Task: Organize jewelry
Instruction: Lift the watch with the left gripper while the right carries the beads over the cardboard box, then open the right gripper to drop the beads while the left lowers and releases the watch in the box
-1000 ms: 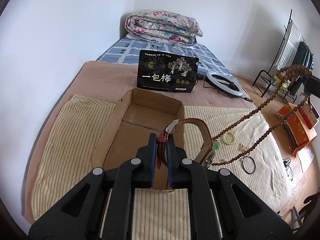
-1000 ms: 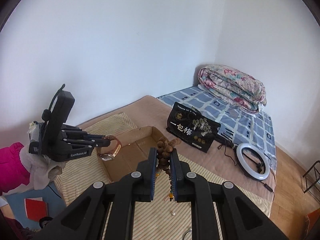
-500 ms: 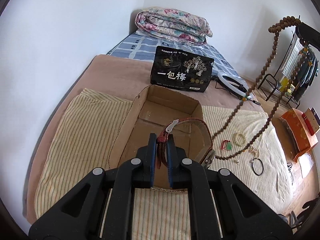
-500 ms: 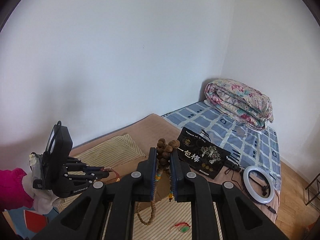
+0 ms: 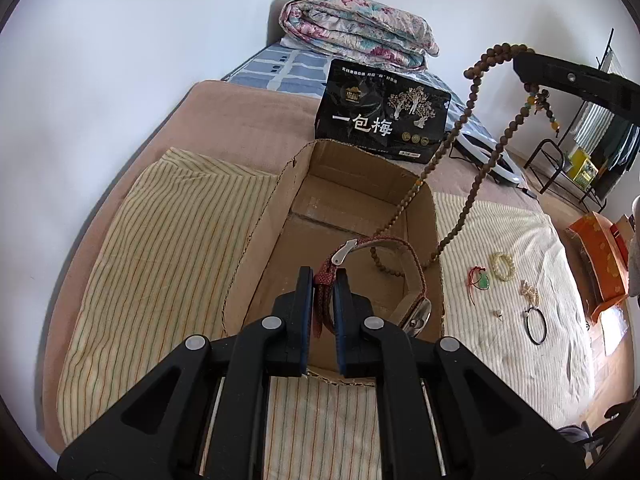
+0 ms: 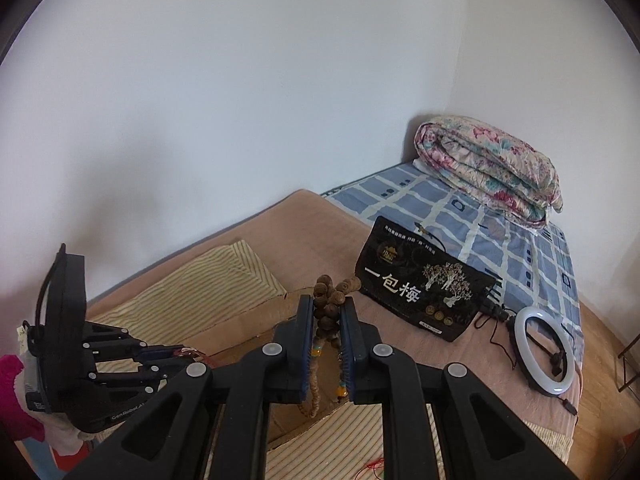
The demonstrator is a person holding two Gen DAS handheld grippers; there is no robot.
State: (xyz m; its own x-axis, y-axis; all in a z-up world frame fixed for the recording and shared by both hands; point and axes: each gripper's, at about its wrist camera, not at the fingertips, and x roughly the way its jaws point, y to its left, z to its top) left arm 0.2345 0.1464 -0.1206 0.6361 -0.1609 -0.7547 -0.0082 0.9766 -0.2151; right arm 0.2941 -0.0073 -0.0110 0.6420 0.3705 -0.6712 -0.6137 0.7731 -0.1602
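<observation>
The left gripper [image 5: 320,284] is closed on the red strap of a watch [image 5: 412,314], which is held above the cardboard box [image 5: 264,240]. The right gripper [image 6: 326,320] is clamped on a long bead necklace [image 5: 464,208]. The lower loop of the necklace hangs down into the box, while its upper part is held high.

It is judged that the necklace can be caught on the right wall of the box, because 1 strand seems to hang very near this edge. If the necklace is released too early, a part of it may fall outside, onto the striped cloth [image 5: 160,264]. The beads may also be tangled with the watch, since both are close together over the box.

Counted things: 1 box, 1 watch, 1 necklace. On the cloth to the right of the box are seen 1 green pendant [image 5: 483,280] on a red cord, 1 pale bead bracelet [image 5: 503,266], 1 black ring bangle [image 5: 536,325], and 2 small pale pieces which are too small to be named.
</observation>
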